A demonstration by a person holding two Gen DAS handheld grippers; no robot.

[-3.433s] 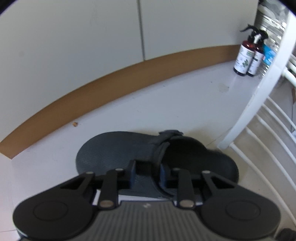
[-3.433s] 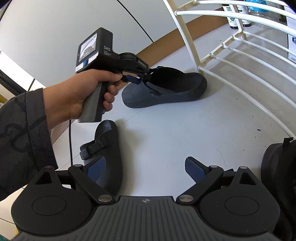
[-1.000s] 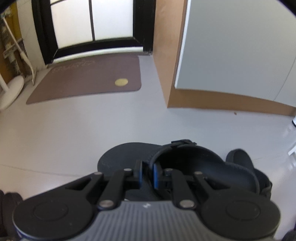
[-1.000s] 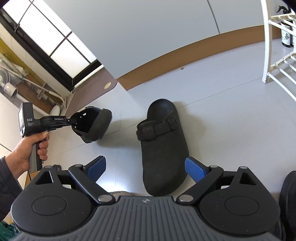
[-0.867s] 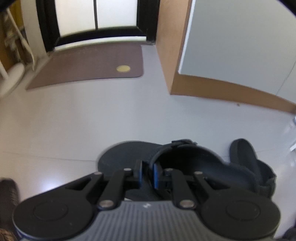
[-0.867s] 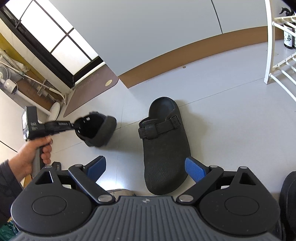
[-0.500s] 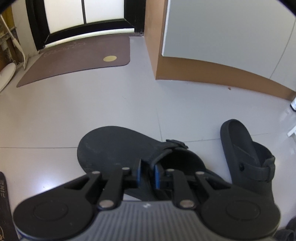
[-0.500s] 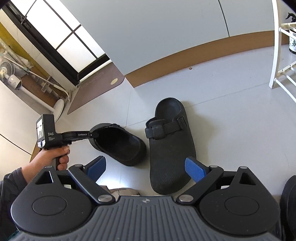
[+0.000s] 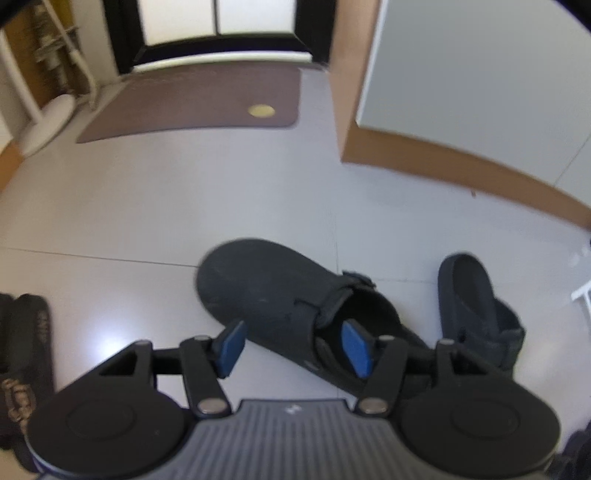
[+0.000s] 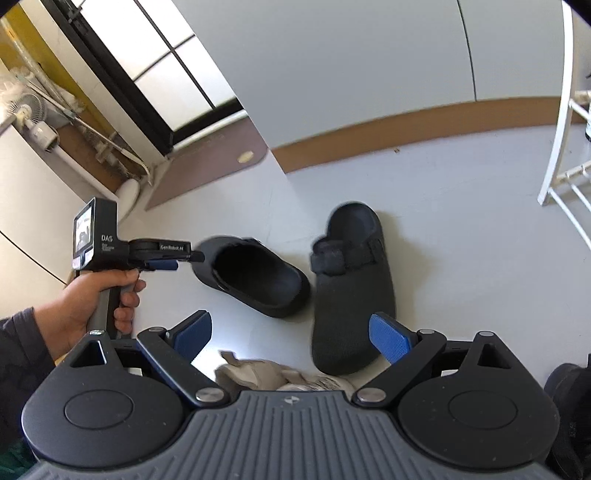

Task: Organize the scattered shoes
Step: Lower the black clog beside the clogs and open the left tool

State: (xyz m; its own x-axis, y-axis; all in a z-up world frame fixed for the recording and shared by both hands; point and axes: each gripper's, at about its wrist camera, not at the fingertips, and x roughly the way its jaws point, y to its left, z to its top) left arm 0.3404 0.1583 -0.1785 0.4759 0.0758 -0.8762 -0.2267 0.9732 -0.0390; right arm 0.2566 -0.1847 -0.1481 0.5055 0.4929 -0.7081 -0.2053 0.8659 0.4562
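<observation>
With its blue pads spread wide, the left gripper (image 9: pixel 291 349) holds nothing; the left pad sits over bare floor and the right pad (image 9: pixel 356 347) over the heel opening of the near clog (image 9: pixel 291 295). From the right wrist view the left gripper (image 10: pixel 184 258) hovers just at the clog's 9 o'clock rim, apparently not touching, though contact is hard to judge. That near clog (image 10: pixel 255 277) rests sole-down on the grey tiled floor (image 10: pixel 461 221), toe pointing roughly 4 o'clock in the right wrist view.

Second clog (image 10: pixel 351 288) lies just beside it at 3 o'clock, strap across the top, heel end toward 12 o'clock; the two nearly touch at the near clog's toe. Same second clog (image 9: pixel 480 314) shows at 3 o'clock in the left wrist view, a little apart from the first.

Right gripper (image 10: pixel 291 332) is also spread open and empty, low over the floor, its right pad in front of the second clog's toe end. A beige crumpled item (image 10: pixel 280 373) lies between its fingers near the body; cannot tell what it is.

Outward: left hand (image 10: pixel 88 295) wraps the left handle. Brown doormat (image 9: pixel 192 99) at 11 o'clock by the dark-framed glass door (image 9: pixel 218 22). White rack (image 10: pixel 561 140) at 2 o'clock. Dark shoe (image 9: pixel 22 354) at 9 o'clock edge, blurred. Another dark shoe (image 10: pixel 569 406) at 4 o'clock edge.
</observation>
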